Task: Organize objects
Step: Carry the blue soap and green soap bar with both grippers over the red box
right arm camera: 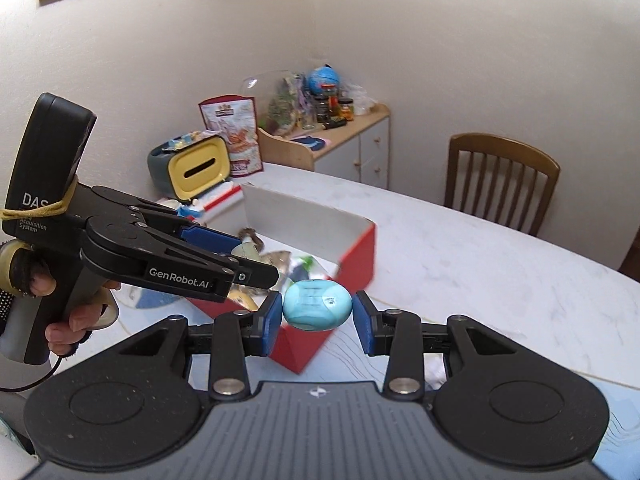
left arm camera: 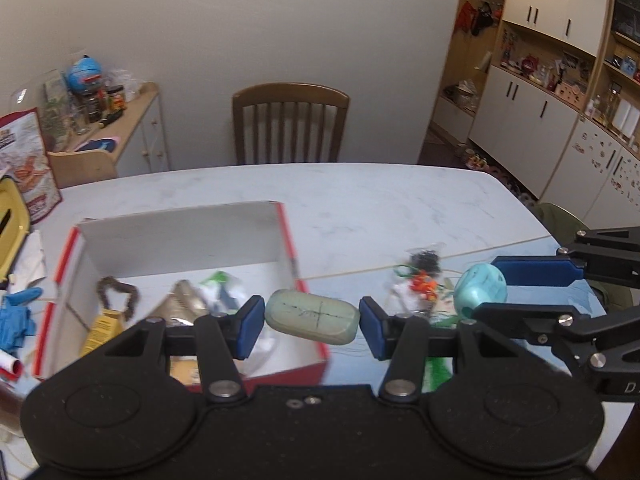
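Observation:
In the left wrist view my left gripper [left arm camera: 311, 320] is shut on a grey-green oblong stone [left arm camera: 312, 317], which hangs over the near right wall of a red box with a white inside [left arm camera: 180, 232]. The box holds a brown loop [left arm camera: 118, 294], a yellow packet [left arm camera: 102, 328] and some plastic bags. My right gripper [right arm camera: 316, 312] is shut on a turquoise egg-shaped object [right arm camera: 318, 306] above the box's near corner [right arm camera: 304, 352]. To the right of the left gripper, the right gripper [left arm camera: 486, 288] shows with the turquoise object [left arm camera: 480, 292] in it.
A clear bag of small orange and black bits [left arm camera: 420, 280] lies on the white marble table [left arm camera: 380, 208] right of the box. Blue gloves [left arm camera: 18, 320], a yellow-lidded bin [right arm camera: 200, 168] and a snack bag [right arm camera: 232, 136] crowd the left end. A wooden chair [left arm camera: 288, 120] stands behind.

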